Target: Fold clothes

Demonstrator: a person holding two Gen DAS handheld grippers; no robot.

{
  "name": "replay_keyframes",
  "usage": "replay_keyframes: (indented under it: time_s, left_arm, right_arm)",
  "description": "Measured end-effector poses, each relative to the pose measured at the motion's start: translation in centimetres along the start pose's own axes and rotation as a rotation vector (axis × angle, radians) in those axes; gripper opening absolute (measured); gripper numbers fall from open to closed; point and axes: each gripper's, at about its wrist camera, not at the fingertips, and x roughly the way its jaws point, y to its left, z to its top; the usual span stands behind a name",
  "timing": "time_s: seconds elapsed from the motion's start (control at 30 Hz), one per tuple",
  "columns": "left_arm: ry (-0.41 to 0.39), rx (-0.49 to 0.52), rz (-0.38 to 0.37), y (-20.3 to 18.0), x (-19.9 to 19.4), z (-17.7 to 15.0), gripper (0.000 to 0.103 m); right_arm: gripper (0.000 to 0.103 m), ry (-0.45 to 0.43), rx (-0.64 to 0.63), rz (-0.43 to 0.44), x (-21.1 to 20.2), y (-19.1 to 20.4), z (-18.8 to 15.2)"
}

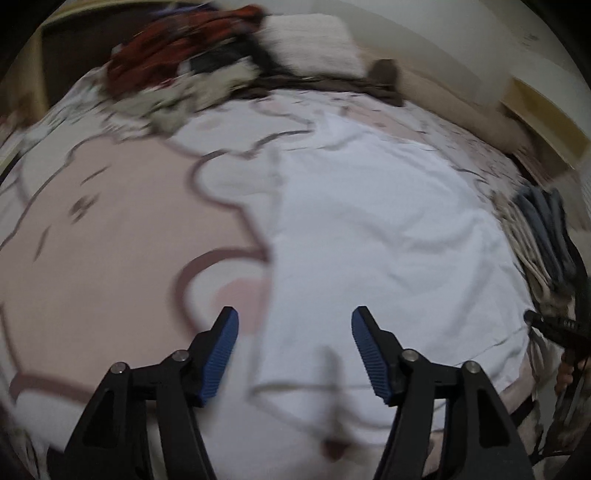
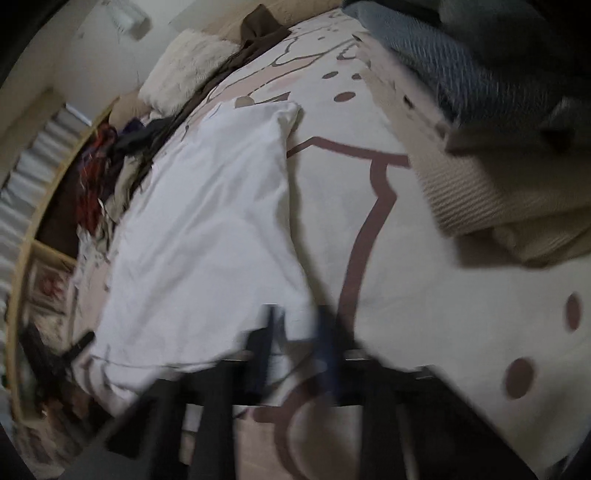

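Left hand-held gripper [image 1: 294,325] hangs spread over the white garment [image 1: 369,229] laid flat on the bed [image 1: 92,221] for folding; right hand-held gripper [image 2: 301,332] too blurred to tell

left tongs [image 1: 294,325]: black arms | blue ribbed pads [image 1: 221,354] | silver screws

Pink-and-cream patterned bedspread [image 1: 110,221], fluffy cream pillow [image 2: 184,70], wooden bed frame [image 2: 22,266], wall [image 1: 424,33]
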Motion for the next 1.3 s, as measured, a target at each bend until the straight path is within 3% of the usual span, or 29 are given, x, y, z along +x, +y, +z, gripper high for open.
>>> replay_keyframes:
  time_s: [0.13,0.2,0.43,0.53,0.57,0.63,0.73,0.97,1.13,1.23,1.3]
  left_arm:
    - [0.017,-0.022,0.043,1.3,-1.2,-0.3,0.066]
    - [0.015,0.006,0.043,0.8,-1.8,0.0,0.057]
    - [0.007,0.104,0.045,-0.9,-3.8,1.0,0.056]
    - [0.004,0.146,0.045,-1.6,-4.7,1.5,0.056]
    - [0.003,0.160,0.046,-1.9,-5.0,1.6,0.056]
    - [0.001,0.188,0.046,-2.3,-5.6,1.9,0.056]
    - [-0.040,0.236,-0.011,-4.4,-7.4,4.4,0.056]
    - [-0.108,0.323,-0.250,-14.2,-8.6,13.3,0.056]
    - [-0.169,0.438,-0.262,-22.3,-5.4,17.8,0.056]
    - [-0.202,0.510,-0.222,-26.5,-1.7,19.9,0.056]
    - [-0.225,0.600,-0.142,-29.6,1.6,20.9,0.045]
  right_arm:
    - [0.007,-0.041,-0.055,-0.061,-1.6,1.5,-0.6]
    - [0.007,-0.049,-0.071,-0.091,-2.8,2.0,-0.8]
    - [0.007,0.048,-0.137,-0.227,-1.2,1.4,-2.3]
    - [0.027,0.036,-0.154,-0.237,-1.7,1.9,-2.2]
    - [0.049,0.032,-0.154,-0.249,-2.1,1.9,-2.1]
    - [0.077,-0.005,-0.169,-0.277,-3.4,2.0,-1.8]
    - [0.077,-0.078,-0.200,-0.308,-5.4,2.2,-1.2]
    - [0.074,-0.247,-0.287,-0.203,-7.0,4.6,2.0]
    - [0.041,-0.253,-0.378,-0.121,-2.6,6.9,4.6]
    - [0.034,-0.220,-0.423,-0.101,0.7,6.9,4.7]
    - [0.033,-0.193,-0.452,-0.112,2.9,6.9,4.4]
